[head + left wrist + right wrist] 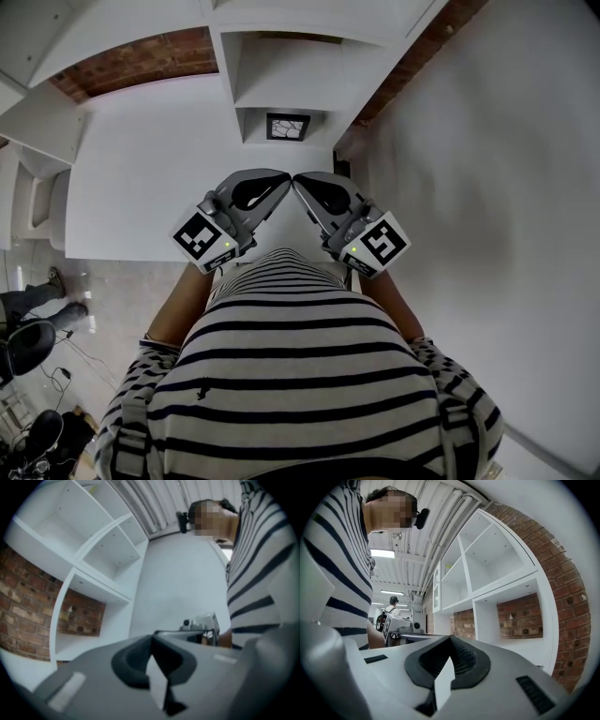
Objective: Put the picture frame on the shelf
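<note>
Head view: the picture frame (288, 126) stands in the lowest visible compartment of the white shelf unit (281, 70), face turned toward the camera. It appears upright; whether it leans on the back of the bay cannot be told. Neither tool touches it. Judgement: the placement the task asks for looks complete.

The left gripper (272, 185) and right gripper (314, 186) are both held in close before the person's striped shirt (300, 356), well apart from the frame, with tips angled inward until they nearly meet. Left gripper view: jaws closed together, nothing between the pads. Right gripper view: same finding, jaws together and empty. Judgement: this tucked, closed posture reads as a rest position, with the tools kept clear of the shelf so the frame cannot be knocked.

The white surface (141, 187) before the shelf shows nothing lying near the grippers. A brick wall (141, 61) is visible behind the open bays.

Risk, as a judgement only: how deep the frame sits in its bay cannot be read from this angle, so its security against tipping forward is unconfirmed
</note>
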{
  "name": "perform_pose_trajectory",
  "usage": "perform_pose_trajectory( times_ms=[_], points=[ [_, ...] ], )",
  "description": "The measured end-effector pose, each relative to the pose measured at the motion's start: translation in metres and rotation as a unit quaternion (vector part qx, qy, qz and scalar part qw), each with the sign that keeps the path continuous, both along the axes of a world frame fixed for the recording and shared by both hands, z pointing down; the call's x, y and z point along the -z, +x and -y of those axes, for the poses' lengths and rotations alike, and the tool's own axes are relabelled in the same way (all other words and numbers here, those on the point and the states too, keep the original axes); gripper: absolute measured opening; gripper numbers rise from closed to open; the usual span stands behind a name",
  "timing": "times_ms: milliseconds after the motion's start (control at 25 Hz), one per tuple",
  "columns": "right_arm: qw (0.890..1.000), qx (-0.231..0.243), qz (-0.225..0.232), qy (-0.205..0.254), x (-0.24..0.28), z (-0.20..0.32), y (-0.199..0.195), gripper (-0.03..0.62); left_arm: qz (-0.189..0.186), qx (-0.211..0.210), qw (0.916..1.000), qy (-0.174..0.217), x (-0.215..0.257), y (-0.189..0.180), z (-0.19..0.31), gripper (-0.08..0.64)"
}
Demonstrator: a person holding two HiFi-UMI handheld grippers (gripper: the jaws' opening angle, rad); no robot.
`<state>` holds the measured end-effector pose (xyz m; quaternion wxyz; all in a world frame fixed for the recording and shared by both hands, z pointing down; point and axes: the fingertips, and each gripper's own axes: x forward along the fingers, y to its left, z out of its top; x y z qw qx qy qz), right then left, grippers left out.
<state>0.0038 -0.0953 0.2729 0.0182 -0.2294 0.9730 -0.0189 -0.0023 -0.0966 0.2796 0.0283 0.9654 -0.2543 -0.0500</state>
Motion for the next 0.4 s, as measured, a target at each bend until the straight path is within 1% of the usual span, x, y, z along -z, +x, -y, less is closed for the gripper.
perform_pose_trajectory(
  times_ms=[200, 400],
  points=[
    [1.000, 0.014, -0.004, -0.008, -0.0019, -0.0024, -0.0041, 0.006, 0.002, -0.014, 0.9999, -0.010, -0.0018, -0.0033, -0.0023, 0.008],
    [1.000, 0.015, -0.007, -0.021, -0.0065, -0.0046, -0.0075, 0.006, 0.005, -0.025, 0.9995, -0.020, -0.0054, -0.0064, -0.0047, 0.008]
  ],
)
